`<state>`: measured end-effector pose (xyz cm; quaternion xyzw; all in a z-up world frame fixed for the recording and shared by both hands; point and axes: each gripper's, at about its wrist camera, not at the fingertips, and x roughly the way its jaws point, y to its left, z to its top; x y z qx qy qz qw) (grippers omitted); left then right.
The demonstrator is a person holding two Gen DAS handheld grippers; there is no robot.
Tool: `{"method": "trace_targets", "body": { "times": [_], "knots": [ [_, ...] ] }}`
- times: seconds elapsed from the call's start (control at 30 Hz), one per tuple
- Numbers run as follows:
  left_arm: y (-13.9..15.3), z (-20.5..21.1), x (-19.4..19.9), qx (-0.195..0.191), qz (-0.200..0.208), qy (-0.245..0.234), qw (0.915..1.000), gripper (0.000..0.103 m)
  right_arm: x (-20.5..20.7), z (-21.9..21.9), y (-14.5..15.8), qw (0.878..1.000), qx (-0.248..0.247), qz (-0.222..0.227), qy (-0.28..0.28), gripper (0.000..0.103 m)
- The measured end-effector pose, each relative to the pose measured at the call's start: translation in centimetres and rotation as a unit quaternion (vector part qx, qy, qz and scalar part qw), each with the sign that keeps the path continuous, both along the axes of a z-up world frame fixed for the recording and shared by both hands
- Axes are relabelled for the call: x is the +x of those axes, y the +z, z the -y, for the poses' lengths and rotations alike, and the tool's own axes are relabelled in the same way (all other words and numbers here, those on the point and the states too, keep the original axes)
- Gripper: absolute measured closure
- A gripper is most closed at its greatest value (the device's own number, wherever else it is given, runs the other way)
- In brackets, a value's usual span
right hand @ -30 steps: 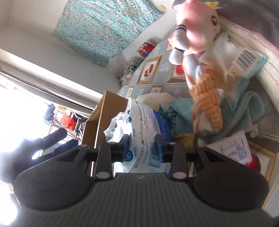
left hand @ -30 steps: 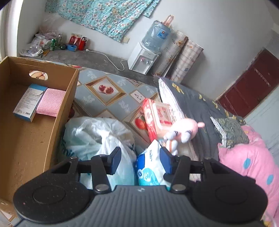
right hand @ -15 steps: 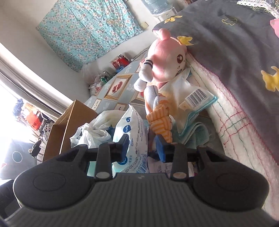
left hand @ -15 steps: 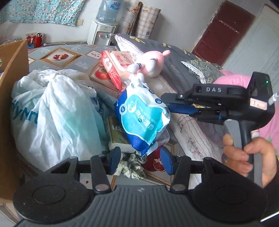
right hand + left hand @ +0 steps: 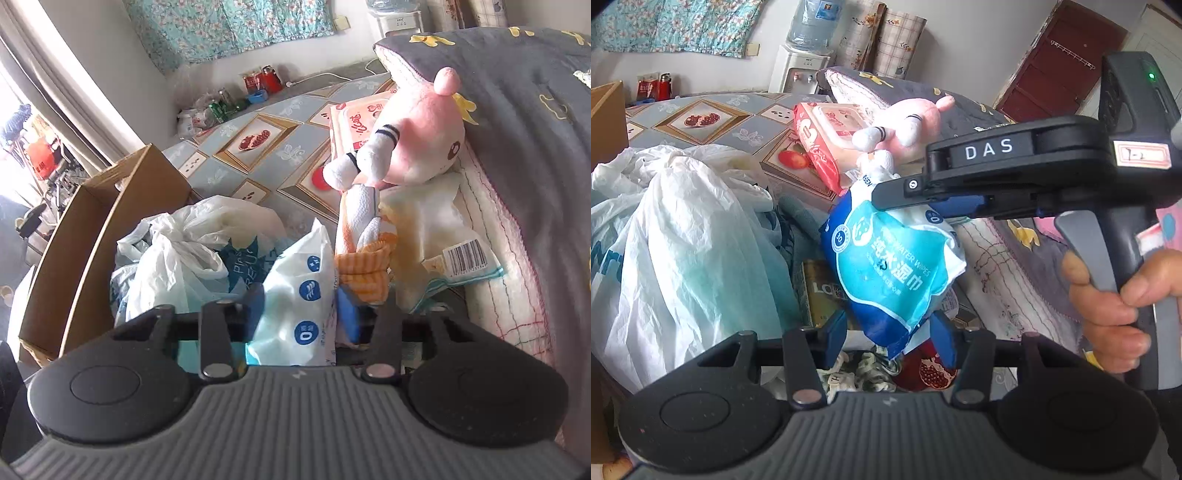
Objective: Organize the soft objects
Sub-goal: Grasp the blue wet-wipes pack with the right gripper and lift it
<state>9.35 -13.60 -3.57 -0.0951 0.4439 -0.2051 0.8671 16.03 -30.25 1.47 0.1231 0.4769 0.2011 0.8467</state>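
Gripping the wipes pack point(image 5: 886, 266), right tool point(image 5: 301, 314) lifts it; left tool point(image 5: 888, 338) half-open (bags crowd close).

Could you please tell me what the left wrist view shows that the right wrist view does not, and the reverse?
Only the left wrist view shows the whole right gripper from outside, the hand on its handle, and the dark red door. Only the right wrist view shows the cardboard box as a whole and the barcoded cloth. Both show the blue wet wipes pack held by the right gripper, the pink plush toy and the white plastic bag.
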Motion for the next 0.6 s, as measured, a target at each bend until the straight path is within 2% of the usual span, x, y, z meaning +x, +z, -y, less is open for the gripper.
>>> {"method": "trace_targets", "body": {
  "times": [0.07,0.13,0.27,0.37,0.47,0.6],
  "knots": [
    [0.0,-0.3,0.1,-0.004,0.001,-0.001,1.0000,0.050,-0.1,1.5,0.1,1.000,0.028,-0.001,-0.012,0.085],
    [0.0,-0.4,0.2,-0.006,0.002,-0.003,1.0000,0.043,-0.4,3.2,0.1,0.998,0.054,-0.003,-0.024,0.088],
    [-0.2,0.0,1.3,-0.010,-0.008,-0.009,0.9999,0.035,-0.4,5.8,-1.1,0.995,0.079,-0.028,-0.044,0.088],
    [-0.7,0.2,2.3,-0.022,-0.028,-0.008,0.9993,0.034,-0.4,6.4,-2.1,0.996,0.069,-0.038,-0.051,0.088],
    [-1.0,0.2,2.8,-0.035,-0.040,-0.002,0.9986,0.033,-0.1,6.9,-3.1,0.994,0.081,-0.055,-0.057,0.086],
    [-0.9,0.7,3.1,-0.028,-0.036,0.002,0.9990,0.033,0.2,6.7,-1.5,0.993,0.099,-0.036,-0.048,0.082]
  ]
}}
